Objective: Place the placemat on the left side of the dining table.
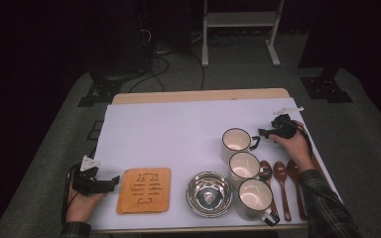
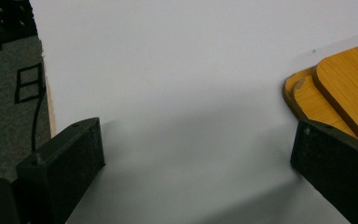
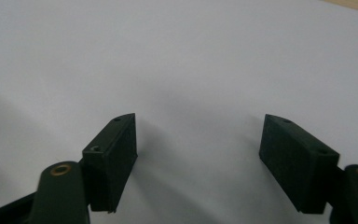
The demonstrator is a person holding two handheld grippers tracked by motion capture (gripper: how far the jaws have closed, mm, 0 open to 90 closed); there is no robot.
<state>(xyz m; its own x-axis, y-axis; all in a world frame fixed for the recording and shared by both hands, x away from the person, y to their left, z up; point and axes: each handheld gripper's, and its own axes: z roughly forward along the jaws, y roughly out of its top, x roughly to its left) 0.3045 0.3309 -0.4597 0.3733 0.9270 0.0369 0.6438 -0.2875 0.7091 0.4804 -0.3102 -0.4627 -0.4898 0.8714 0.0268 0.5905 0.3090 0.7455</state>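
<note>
Both tongs spread, nothing pinched. Left tongs (image 1: 113,181) sit low at the counter's near left corner, tips just beside the stack of bamboo coasters (image 1: 144,190); in the left gripper view that stack (image 2: 340,93) lies right by one jaw, bare white sheet between the jaws. Right tongs (image 1: 263,132) are farther back on the right, tips just beside the handle of the far mug (image 1: 236,142); the right gripper view shows its jaws wide apart over bare sheet, no mug between them.

Three white mugs run in a line toward the near edge: far mug, middle mug (image 1: 243,166), near mug (image 1: 254,197), close together. Steel bowl (image 1: 209,193) sits between the coasters and the mugs, almost touching the near two. Three brown wooden spoons (image 1: 282,184) lie side by side right of the mugs, under the right forearm (image 1: 322,198), bowls pointing away. Left hand (image 1: 82,203) rests at the counter's (image 1: 178,119) edge. Between left tongs and coasters: no obstruction. Middle mug and spoons crowd the space just nearer than the right tongs.
</note>
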